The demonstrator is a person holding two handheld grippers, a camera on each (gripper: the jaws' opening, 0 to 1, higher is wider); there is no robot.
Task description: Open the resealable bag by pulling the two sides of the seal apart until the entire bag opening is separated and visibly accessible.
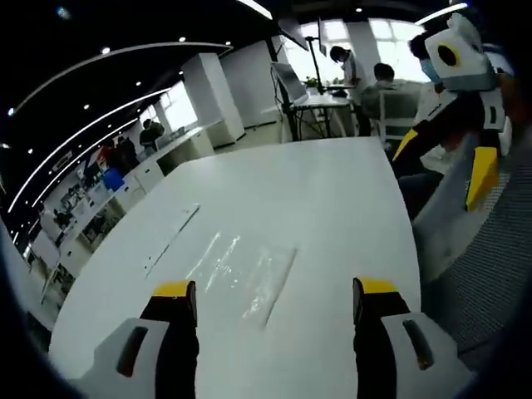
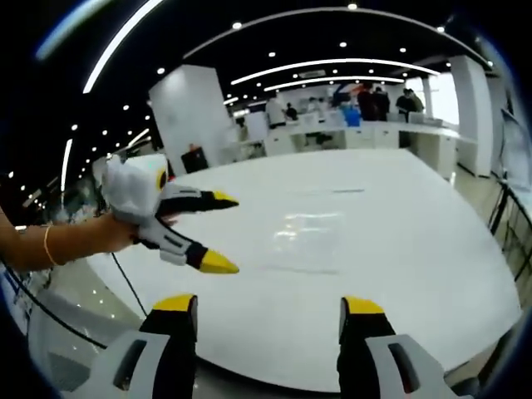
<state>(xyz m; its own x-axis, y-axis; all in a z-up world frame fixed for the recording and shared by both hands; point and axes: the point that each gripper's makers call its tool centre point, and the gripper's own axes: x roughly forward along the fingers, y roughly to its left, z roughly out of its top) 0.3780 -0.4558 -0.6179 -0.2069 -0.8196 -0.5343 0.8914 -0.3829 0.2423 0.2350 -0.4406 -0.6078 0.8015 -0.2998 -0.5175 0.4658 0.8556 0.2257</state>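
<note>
Beyond the left tongs (image 1: pixel 274 299), spread wide, lies the resealable bag (image 1: pixel 245 270).

The clear plastic resealable bag (image 1: pixel 245 274) lies flat on the white counter (image 1: pixel 332 199), its seal edge too faint to make out. In the right gripper view it (image 2: pixel 312 224) is only glare. Distant people are too small to tell.

- Ceiling strips and spots lit the room evenly; daylight from the windows (image 1: pixel 391 37) blew out to white
- The white surface (image 1: pixel 332 191) was bright, with soft glare glinting on the clear bag (image 1: pixel 245 274); shadows were faint
- Fisheye bending curved the light strips and edges; far figures were soft and slightly blurred
</note>
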